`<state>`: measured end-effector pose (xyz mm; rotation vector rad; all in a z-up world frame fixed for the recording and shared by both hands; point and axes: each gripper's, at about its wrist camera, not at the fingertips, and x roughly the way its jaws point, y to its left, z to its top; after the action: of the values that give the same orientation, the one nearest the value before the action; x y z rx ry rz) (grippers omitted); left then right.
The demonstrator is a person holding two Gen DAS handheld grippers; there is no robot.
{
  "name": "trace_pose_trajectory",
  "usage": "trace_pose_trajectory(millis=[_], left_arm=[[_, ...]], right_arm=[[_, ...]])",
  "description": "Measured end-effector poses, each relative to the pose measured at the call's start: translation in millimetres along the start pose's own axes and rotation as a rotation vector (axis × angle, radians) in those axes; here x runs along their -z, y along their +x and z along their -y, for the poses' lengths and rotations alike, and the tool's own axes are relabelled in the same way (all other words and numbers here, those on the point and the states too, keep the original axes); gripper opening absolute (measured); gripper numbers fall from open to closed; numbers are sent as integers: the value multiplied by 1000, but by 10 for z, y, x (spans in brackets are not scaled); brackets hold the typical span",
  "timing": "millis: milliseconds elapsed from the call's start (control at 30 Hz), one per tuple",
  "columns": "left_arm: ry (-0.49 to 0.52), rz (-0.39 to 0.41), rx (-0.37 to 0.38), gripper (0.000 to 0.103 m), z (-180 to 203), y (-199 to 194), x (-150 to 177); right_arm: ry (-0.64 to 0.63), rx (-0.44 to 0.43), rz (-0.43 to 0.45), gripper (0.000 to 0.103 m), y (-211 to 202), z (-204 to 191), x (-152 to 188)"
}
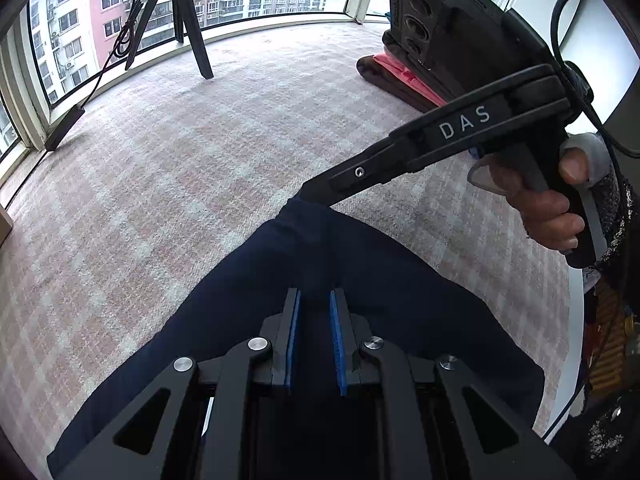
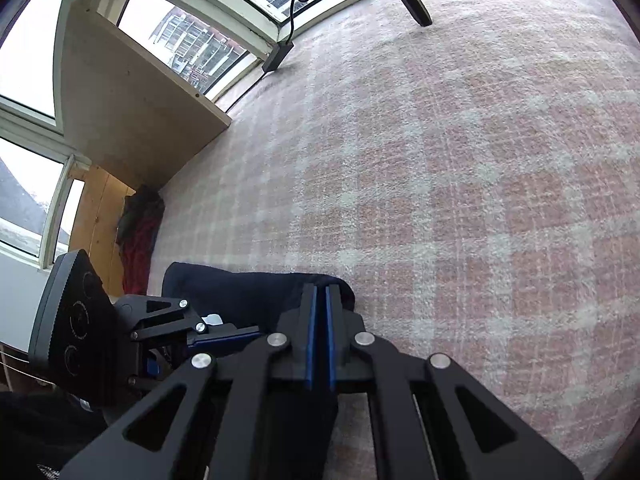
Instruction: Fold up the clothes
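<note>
A navy garment (image 1: 260, 280) lies in a long strip on the checked carpet. My left gripper (image 1: 314, 294) points down over its middle. The blue pads (image 1: 292, 340) stand a little apart, dark cloth shows in the gap, and I see no pinch. My right gripper (image 1: 306, 196), held by a hand (image 1: 548, 208), meets the garment's far edge with its tips together. In the right wrist view the right gripper (image 2: 321, 288) is shut on that edge of the navy garment (image 2: 240, 292). The left gripper (image 2: 252, 332) lies just to its left on the cloth.
A tripod (image 1: 188, 20) stands by the curved windows, with a cable and power brick (image 1: 64, 128) on the carpet. Folded pink and brown clothes (image 1: 396, 76) lie at the far right. A leaning board (image 2: 132, 112) and a red and dark clothes pile (image 2: 138, 236) are at the left.
</note>
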<state>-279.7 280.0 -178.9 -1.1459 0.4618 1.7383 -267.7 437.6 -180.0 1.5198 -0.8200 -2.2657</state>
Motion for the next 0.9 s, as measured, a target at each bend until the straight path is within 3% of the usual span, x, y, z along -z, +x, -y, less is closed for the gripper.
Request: trace_pose_trajectory(millis=[67, 200, 300, 433, 533, 567, 633, 700, 800, 900], left_arm=[[4, 4, 1, 14, 1, -3, 9], [5, 16, 8, 14, -9, 2, 41], [-1, 13, 12, 14, -15, 1, 31], [-24, 33, 4, 14, -33, -100, -45], [-53, 70, -4, 15, -151, -301, -56], [-66, 84, -11, 20, -215, -385, -44], [-119, 98, -74, 23, -476, -560, 89], [-219, 95, -143, 20, -842, -763, 330], [-373, 113, -193, 19, -1301, -1065, 686], [-438, 154, -140, 19, -1398, -1191, 903]], right_arm=[[-50, 44, 25, 3, -15, -71, 16], [-83, 269, 126, 0, -249, -5, 11], [-35, 213, 156, 1, -439, 95, -16], [-94, 180, 124, 2, -368, -138, -15], [-179, 91, 91, 2, -144, -381, 25], [-210, 131, 47, 2, -1, -425, 48], [-192, 223, 48, 0, 19, -342, 65], [-158, 292, 71, 5, -65, -268, 72], [-167, 279, 159, 8, -286, -404, 123], [-224, 239, 172, 13, -206, -655, 165]])
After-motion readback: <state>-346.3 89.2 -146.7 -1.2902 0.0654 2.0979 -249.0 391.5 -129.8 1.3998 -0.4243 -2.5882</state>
